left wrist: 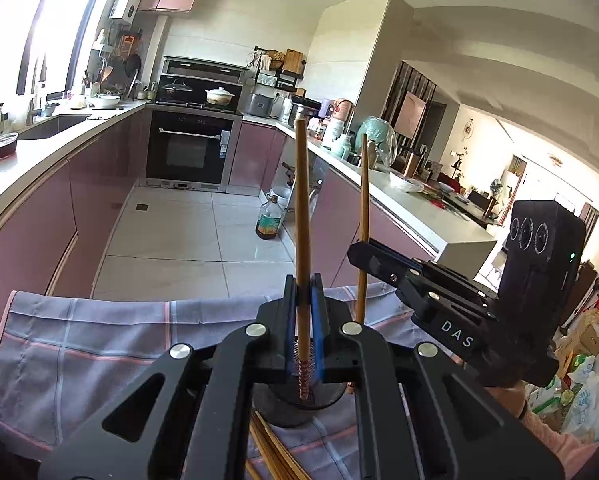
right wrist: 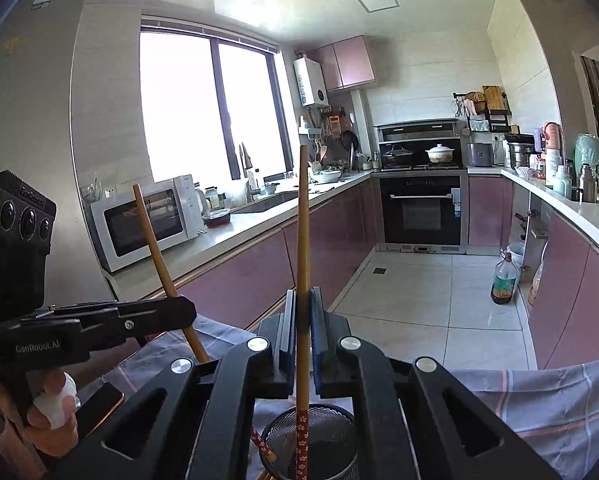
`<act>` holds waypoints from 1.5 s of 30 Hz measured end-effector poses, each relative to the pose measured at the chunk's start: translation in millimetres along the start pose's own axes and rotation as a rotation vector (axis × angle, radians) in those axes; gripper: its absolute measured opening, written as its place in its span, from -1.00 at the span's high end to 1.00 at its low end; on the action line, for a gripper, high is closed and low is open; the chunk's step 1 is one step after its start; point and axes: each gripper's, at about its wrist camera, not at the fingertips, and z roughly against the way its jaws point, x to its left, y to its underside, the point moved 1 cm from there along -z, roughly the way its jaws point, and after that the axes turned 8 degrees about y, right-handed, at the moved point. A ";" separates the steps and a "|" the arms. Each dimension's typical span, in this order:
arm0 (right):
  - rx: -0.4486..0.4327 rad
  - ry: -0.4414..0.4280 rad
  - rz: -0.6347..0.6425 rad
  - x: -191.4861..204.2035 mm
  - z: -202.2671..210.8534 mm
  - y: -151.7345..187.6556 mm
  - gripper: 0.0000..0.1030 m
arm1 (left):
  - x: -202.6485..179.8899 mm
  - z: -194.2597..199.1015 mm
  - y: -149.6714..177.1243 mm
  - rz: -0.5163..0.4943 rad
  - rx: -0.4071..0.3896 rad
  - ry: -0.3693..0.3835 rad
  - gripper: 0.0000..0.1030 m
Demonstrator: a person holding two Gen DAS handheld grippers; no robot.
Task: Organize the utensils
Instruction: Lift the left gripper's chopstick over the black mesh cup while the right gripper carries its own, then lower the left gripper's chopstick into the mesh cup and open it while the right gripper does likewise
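My left claw (left wrist: 304,300) is clamped on a chopstick (left wrist: 301,200) held upright, its patterned end just over the mesh cup (left wrist: 299,404) straight below. My right claw (right wrist: 302,312) grips a second chopstick (right wrist: 302,240), also upright, its end already inside the cup.

Black grippers (left wrist: 305,300), blue-padded jaws, silver screws
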 end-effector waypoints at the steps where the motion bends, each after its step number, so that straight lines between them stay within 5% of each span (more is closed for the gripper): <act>1: 0.005 0.008 0.004 0.6 -4.1 1.9 0.90 | 0.9 -6.4 1.2 -0.005 0.014 -0.010 0.85; 14: 0.240 0.040 0.041 2.2 -58.0 53.9 0.90 | 30.1 -90.4 38.2 0.008 0.213 0.001 0.85; 22: 0.346 0.054 0.057 6.0 -74.6 58.7 0.88 | 52.5 -114.5 48.8 0.021 0.255 -0.011 0.84; 24: 0.361 0.059 0.050 5.2 -78.3 60.9 0.71 | 56.1 -117.8 50.2 0.022 0.260 -0.016 0.83; 35: 0.335 0.068 -0.006 -11.6 -63.7 64.2 0.37 | 71.9 -116.0 64.5 0.049 0.246 -0.055 0.69; 45: 0.222 0.015 0.025 -2.7 0.7 65.3 0.24 | 71.3 -59.0 88.8 -0.008 0.142 -0.163 0.24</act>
